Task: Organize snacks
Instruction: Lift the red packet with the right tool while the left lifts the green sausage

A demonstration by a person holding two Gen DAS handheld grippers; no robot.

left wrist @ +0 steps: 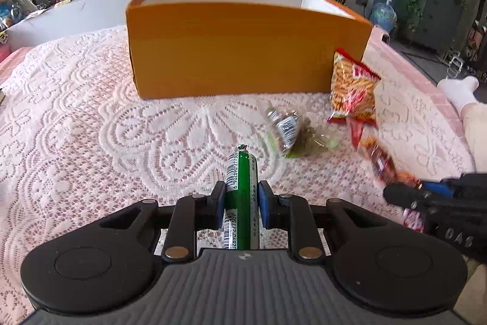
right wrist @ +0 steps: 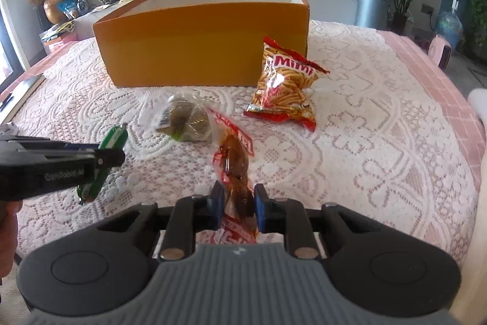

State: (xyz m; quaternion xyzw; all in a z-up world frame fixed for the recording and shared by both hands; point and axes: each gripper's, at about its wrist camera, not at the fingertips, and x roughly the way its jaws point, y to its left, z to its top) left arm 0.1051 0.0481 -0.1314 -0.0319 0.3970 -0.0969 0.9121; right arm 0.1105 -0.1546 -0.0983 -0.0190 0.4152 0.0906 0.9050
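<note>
Left gripper (left wrist: 239, 204) clamps the green plastic-wrapped sausage stick (left wrist: 242, 197); right gripper (right wrist: 237, 207) pinches a red-and-clear snack packet (right wrist: 232, 163), both above the white lace cloth (left wrist: 91, 127) before the orange cardboard box (left wrist: 237, 51).

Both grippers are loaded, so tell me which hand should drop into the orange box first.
Probably left. The left gripper grips the green sausage stick facing the orange cardboard box's front wall; the right gripper, gripping the red-and-clear snack packet, sits nearer its right end.

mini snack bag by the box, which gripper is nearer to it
Right. The right gripper sits just in front of the mini snack bag; the left gripper is farther off to its left.
</note>
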